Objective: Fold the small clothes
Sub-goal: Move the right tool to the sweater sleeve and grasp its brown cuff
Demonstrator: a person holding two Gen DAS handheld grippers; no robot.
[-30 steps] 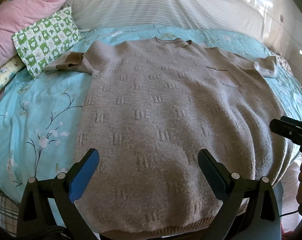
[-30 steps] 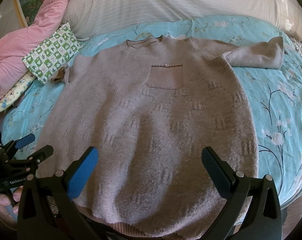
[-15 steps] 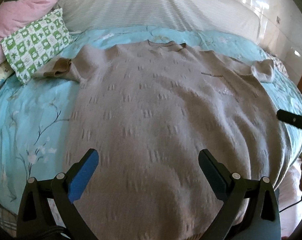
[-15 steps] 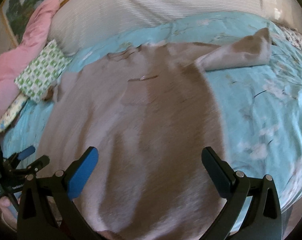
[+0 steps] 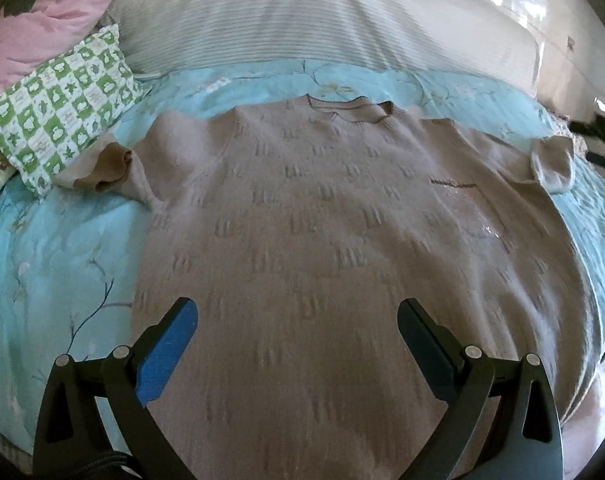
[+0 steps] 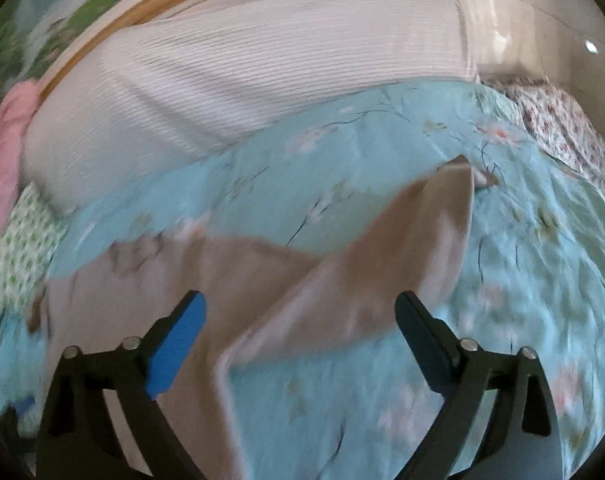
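A taupe knitted sweater (image 5: 322, 240) lies flat, front up, on the light blue floral bedspread (image 5: 62, 260), neck away from me. Its left sleeve (image 5: 114, 168) is bunched near a checked pillow; its right sleeve (image 5: 550, 164) lies out to the right. My left gripper (image 5: 298, 340) is open and empty, above the sweater's lower body. My right gripper (image 6: 300, 328) is open and empty, just above the right sleeve (image 6: 382, 272), which runs up to its cuff at the far right. The right wrist view is blurred. The other gripper shows dark at the right edge of the left wrist view (image 5: 598, 136).
A green and white checked pillow (image 5: 62, 100) and a pink quilt (image 5: 42, 20) lie at the back left. A long striped white bolster (image 5: 322, 20) runs across the head of the bed. A floral sheet (image 6: 562, 128) lies at the far right.
My right gripper has swung right and forward from the sweater's body to over its right sleeve. My left gripper has moved forward up the sweater. Both stay open.
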